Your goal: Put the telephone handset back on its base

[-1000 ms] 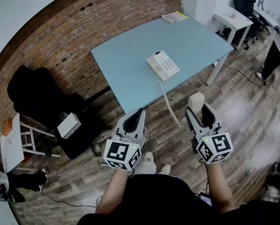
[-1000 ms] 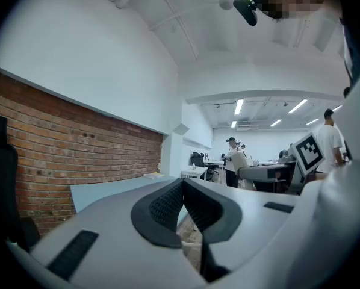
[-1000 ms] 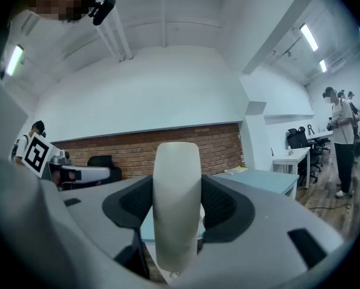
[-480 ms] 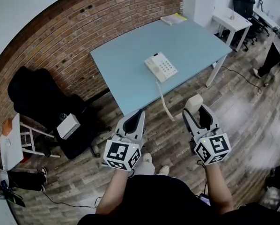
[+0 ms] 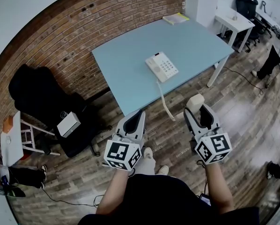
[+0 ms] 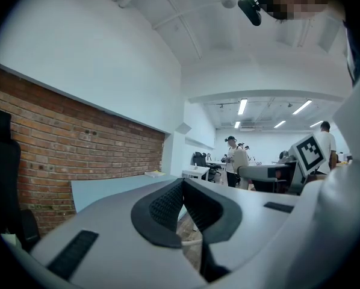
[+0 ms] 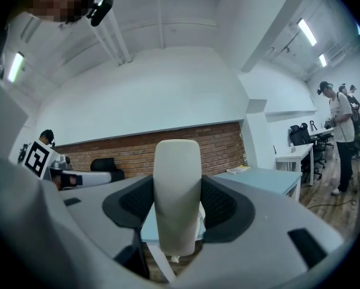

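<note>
The cream telephone base with its keypad sits near the front edge of the light-blue table. Its coiled cord hangs off the edge and runs to the cream handset. My right gripper is shut on that handset, held over the floor in front of the table. In the right gripper view the handset stands upright between the dark pads. My left gripper is shut with nothing in it, its pads pressed together, left of the right one.
A brick wall runs behind the table. A yellow-edged book lies at the table's far corner. A black chair with a white box stands left. A white desk and a person are at right.
The view has shifted slightly, so the table and phone sit a little differently in frame. Both grippers keep their places, the right one still holding the handset.
</note>
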Motion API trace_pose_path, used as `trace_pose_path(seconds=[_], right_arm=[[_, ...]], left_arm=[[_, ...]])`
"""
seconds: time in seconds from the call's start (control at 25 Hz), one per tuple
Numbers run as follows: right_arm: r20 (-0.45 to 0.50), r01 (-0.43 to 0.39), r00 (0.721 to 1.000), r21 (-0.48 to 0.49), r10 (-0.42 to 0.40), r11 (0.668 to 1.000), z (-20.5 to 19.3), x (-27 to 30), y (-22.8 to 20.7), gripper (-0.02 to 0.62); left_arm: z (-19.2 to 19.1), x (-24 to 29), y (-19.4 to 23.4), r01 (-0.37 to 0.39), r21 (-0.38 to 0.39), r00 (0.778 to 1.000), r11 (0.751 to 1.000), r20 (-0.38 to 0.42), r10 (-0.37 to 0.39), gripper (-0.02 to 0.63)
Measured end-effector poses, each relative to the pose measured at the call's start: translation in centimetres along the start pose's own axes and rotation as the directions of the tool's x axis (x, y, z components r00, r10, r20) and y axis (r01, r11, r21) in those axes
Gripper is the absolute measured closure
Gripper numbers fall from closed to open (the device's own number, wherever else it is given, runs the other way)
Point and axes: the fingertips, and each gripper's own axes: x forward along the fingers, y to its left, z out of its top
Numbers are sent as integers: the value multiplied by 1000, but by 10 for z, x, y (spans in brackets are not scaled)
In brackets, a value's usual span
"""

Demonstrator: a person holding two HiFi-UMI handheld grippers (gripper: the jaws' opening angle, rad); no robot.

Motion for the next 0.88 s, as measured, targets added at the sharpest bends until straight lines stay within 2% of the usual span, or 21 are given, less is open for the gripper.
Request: trace_pose_path(seconds=[0.32, 0.88], right_arm=[[-6, 3, 1000, 13, -3, 1000, 1, 21, -5, 348], [-21, 18, 1000, 34, -18, 999, 2, 78, -21, 348]], left_arm=[[2, 11, 18, -11, -6, 1000, 1000, -2, 11, 597], [0, 63, 57, 25, -18, 999, 1000, -28, -26, 597]])
